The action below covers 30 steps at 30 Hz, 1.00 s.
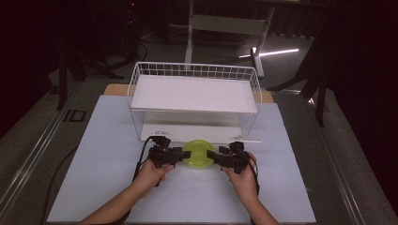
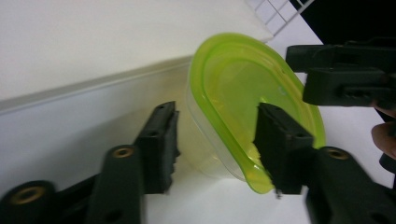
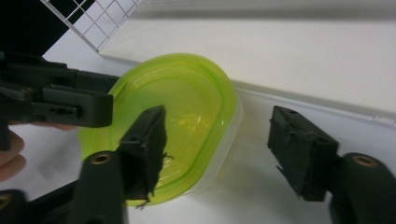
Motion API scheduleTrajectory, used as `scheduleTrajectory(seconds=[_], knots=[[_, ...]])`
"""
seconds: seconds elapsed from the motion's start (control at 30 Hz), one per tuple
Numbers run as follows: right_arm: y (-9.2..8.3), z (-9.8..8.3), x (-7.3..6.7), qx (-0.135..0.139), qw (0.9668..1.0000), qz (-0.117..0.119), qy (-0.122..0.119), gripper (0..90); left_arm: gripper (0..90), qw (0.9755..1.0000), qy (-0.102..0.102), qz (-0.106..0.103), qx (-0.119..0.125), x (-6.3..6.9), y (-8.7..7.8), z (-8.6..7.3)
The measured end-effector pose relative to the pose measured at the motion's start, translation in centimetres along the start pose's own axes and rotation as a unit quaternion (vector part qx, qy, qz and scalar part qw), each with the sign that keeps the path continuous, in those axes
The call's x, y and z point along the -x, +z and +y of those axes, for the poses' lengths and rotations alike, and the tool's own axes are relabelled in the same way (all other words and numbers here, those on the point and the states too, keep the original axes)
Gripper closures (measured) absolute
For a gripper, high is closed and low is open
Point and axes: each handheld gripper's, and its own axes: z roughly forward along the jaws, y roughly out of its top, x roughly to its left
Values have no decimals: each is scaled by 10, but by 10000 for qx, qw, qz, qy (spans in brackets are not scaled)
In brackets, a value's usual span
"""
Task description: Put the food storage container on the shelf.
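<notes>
Grasping step: green-lidded container [image 1: 197, 154] sits on the counter [image 1: 108, 187] before the wire rack [image 1: 195, 101]. Left hand-held gripper [image 1: 184, 154] and right hand-held gripper [image 1: 210, 156] straddle opposite rims, jaws half-open, not yet clamped. Next: close both evenly, then lift level.

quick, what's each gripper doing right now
left gripper: open, jaws astride the green container's rim, not pressing on it.
right gripper: open, jaws astride the opposite rim, not clamped.
</notes>
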Motion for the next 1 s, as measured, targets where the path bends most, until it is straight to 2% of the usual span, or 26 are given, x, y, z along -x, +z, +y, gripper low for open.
scheduleTrajectory(seconds=[0.03, 0.07, 0.1, 0.13, 0.2, 0.27, 0.47, 0.5, 0.53, 0.63, 0.73, 0.8, 0.83, 0.9, 0.93, 0.97, 1.0], knots=[[2, 0, 2, -120, 9999, 30, 112, 429, 560, 10000, -8, -42, -7, 0, 0, 0], [3, -1, 2, -172, 9997, 65, 161, 437, 586, 10000, 4, -67, -30, 0, 0, 0], [3, -1, 3, -182, 9995, 155, 223, 453, 596, 10000, 28, -44, -43, 0, -1, 0], [4, -1, 4, -216, 9991, 241, 289, 484, 645, 10000, 43, 1, -67, 1, -1, 0], [3, 0, 3, -251, 9986, 330, 320, 542, 657, 9999, 100, 39, -65, 2, -2, -1], [1, 0, -1, -282, 9990, 269, 237, 551, 666, 9999, 75, 69, -68, 2, -3, -2], [-5, -1, -2, -312, 9987, 319, 266, 618, 709, 9999, 102, 80, -110, 6, -6, -3], [-7, -1, -2, -325, 9986, 328, 250, 636, 716, 9998, 92, 126, -136, 6, -6, -3], [-8, -1, -2, -320, 9986, 352, 238, 707, 725, 9998, 93, 119, -144, 6, -7, -3], [-11, -2, -3, -398, 9988, 253, 118, 716, 738, 9996, 222, 74, -164, 12, -8, -5], [-13, -3, -2, -435, 9987, 222, 139, 737, 751, 9996, 228, 1, -179, 15, -9, -7], [-14, -4, -2, -438, 9987, 212, 168, 747, 759, 9995, 263, 25, -189, 18, -10, -9], [-15, -5, -3, -444, 9986, 217, 183, 751, 761, 9995, 261, 40, -186, 19, -10, -9], [-16, -5, -5, -439, 9986, 213, 195, 762, 782, 9998, 82, 2, -207, 18, -12, -11], [-17, -6, -6, -434, 9986, 219, 212, 775, 795, 9996, 108, 75, -247, 19, -13, -12], [-19, -6, -8, -405, 9986, 223, 239, 796, 811, 9993, 217, 176, -260, 20, -13, -13], [-19, -6, -8, -405, 9986, 223, 239, 796, 810, 9993, 217, 176, -260, 20, -13, -13]])
